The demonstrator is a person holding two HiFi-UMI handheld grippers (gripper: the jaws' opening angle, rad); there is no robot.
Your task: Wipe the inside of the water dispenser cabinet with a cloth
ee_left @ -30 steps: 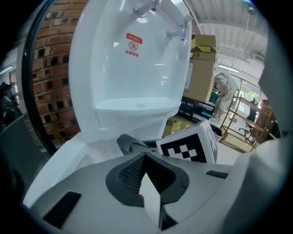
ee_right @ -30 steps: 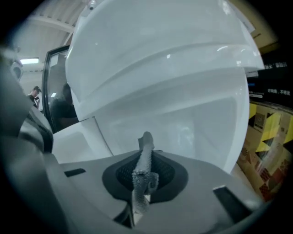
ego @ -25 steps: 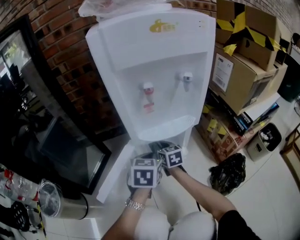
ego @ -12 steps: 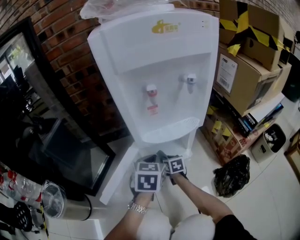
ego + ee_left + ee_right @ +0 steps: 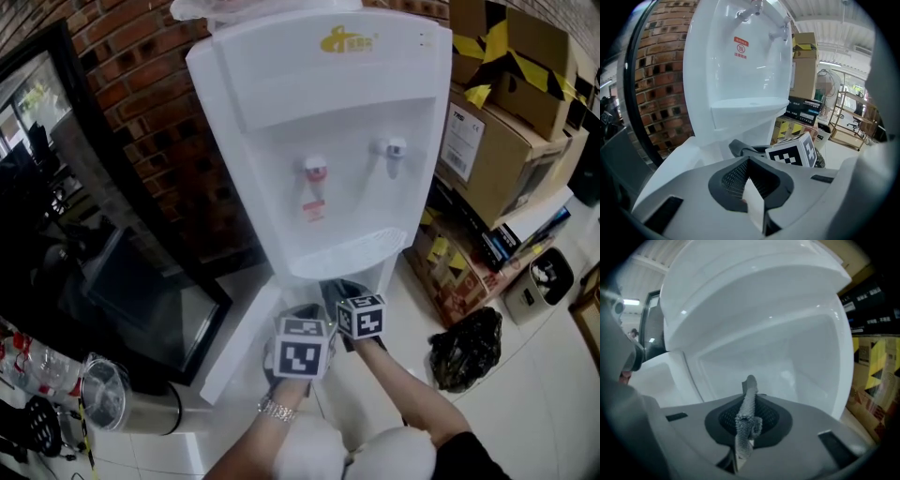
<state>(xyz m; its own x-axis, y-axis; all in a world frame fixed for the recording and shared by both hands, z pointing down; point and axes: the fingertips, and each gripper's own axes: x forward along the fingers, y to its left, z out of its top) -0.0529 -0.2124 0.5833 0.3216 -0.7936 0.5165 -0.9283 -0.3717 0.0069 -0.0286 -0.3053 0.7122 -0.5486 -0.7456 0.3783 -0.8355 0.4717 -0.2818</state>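
Down at the foot of the water dispenser (image 5: 319, 122), below its drip tray (image 5: 352, 248), the person holds both tools at the open cabinet (image 5: 787, 362), whose door (image 5: 239, 337) is swung out to the left. The right hand-held gripper (image 5: 749, 404) is clamped on the cloth (image 5: 746, 420), a grey mesh-textured strip that sticks up past the jaw tips, with the cabinet's white inner walls close in front of it. The left hand-held gripper (image 5: 749, 176) has its jaws together; a thin white sliver shows at the seam, and I cannot tell what it is. It sits just beside the right one, on its left. Compared with a second ago, both tools are in much the same spot under the tray. What has changed is the head view, which has swung so the dispenser stands further right. Cardboard boxes (image 5: 506, 122) and a black bag (image 5: 461, 347) sit to the right, and a brick wall (image 5: 141, 84) stands behind.
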